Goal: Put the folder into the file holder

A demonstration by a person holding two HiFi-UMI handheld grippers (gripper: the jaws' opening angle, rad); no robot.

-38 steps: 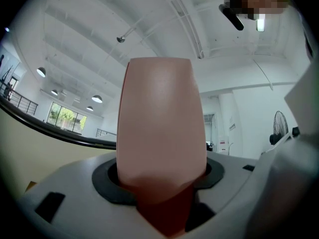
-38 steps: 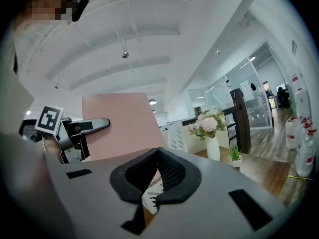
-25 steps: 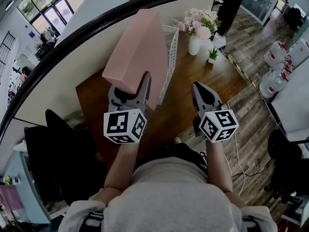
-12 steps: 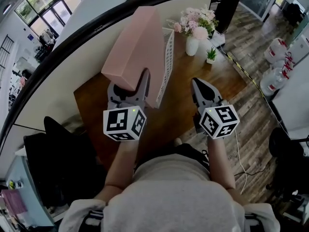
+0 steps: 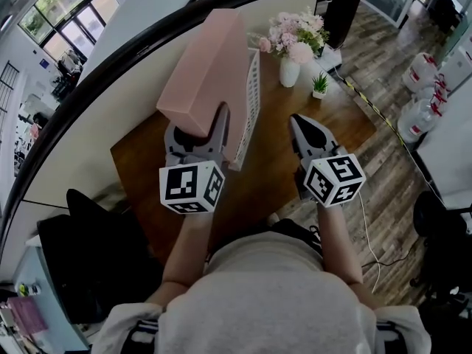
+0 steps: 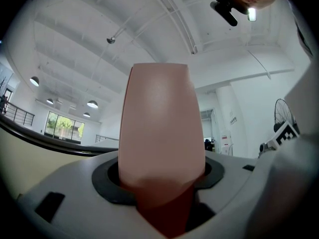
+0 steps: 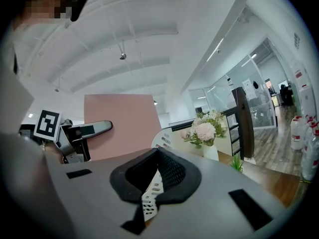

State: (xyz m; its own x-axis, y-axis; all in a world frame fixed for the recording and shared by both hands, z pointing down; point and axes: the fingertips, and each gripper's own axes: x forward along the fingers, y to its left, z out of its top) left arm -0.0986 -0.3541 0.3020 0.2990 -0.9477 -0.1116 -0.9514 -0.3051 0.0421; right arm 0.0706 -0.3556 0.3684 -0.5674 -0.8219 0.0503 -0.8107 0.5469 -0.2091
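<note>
the broad pink cardboard folder (image 5: 210, 72) is held up tilted above the brown wooden table (image 5: 276, 164), its near end clamped in the left gripper (image 5: 198, 129), just beside the white perforated file holder (image 5: 250, 98), while the right gripper (image 5: 306, 129) hovers pinched together and empty.

Taking the file holder (image 5: 252, 98) as our marker, standing on the bench (image 5: 276, 168). The folder (image 5: 210, 65) is up on end, hard against the holder's left side; whether it sits in a slot, can't tell from here. The left claw (image 5: 198, 127) is at the folder's near lower end, one jaw on either side of it, left of the holder. Right of the holder and clear of it, the right claw (image 5: 304, 133) hangs over the bench. Beyond the holder to its right a vase of flowers (image 5: 291, 57) stands on the bench, with a small potted plant (image 5: 319, 85) just right of the vase. Behind the holder, a partition (image 5: 103, 113) runs along the bench's back edge. Far right of the holder, off the bench, water bottles (image 5: 422, 72) stand on the floor (image 5: 383, 168).
</note>
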